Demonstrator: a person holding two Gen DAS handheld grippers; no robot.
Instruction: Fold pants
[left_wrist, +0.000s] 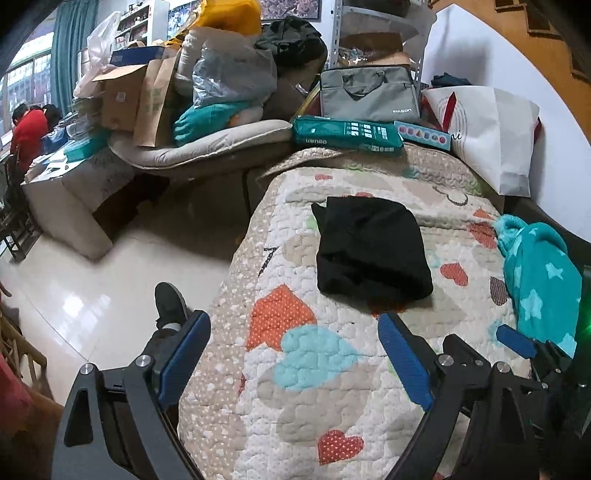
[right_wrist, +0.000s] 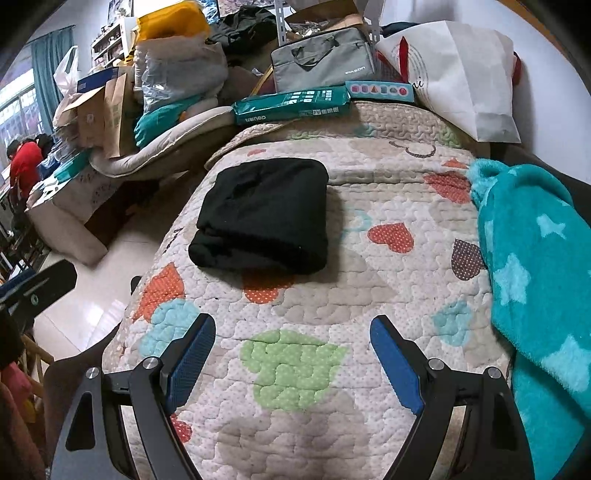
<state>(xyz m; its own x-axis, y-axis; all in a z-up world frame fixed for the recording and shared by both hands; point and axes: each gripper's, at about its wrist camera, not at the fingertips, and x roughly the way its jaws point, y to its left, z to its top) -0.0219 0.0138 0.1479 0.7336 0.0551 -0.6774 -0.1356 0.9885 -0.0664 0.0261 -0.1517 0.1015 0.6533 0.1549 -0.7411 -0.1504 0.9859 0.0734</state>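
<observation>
Quilted heart-print cover (left_wrist: 332, 387) filled the lower centre and right of both views; its left edge dropped to bare glossy tile floor (left_wrist: 92, 295) at left of frame. Pants (left_wrist: 371, 247), black, lay folded into a compact rectangular bundle at centre of the left-wrist view and upper-left-centre of the right-wrist view (right_wrist: 262, 218), flat on the cover, well clear of both tongs. Teal star-print blanket (right_wrist: 535, 277) was heaped along the right edge of the cover.

Containers, upper part of frame: white paper bag (left_wrist: 498, 133) at upper right, contents not visible; grey zipped laptop bag (left_wrist: 369, 96) upright at top centre, closed; open cardboard box (left_wrist: 122, 96) at upper left, inside not visible; clear plastic bag (left_wrist: 229, 74) stuffed with soft goods on the beige cushion pile. Green flat package (left_wrist: 347, 134) lay along the far edge of the cover, just in front of the laptop bag.

Left gripper (left_wrist: 295, 332): blue pads spread wide, nothing between them, above the near part of the cover. Right gripper (right_wrist: 293, 332): pads equally spread, empty, over the green heart patch; touching the cover or not, cannot tell.

Open room: bare cover between tongs and pants; a dark shoe (left_wrist: 170, 302) stood on the floor just left of the cover edge.
</observation>
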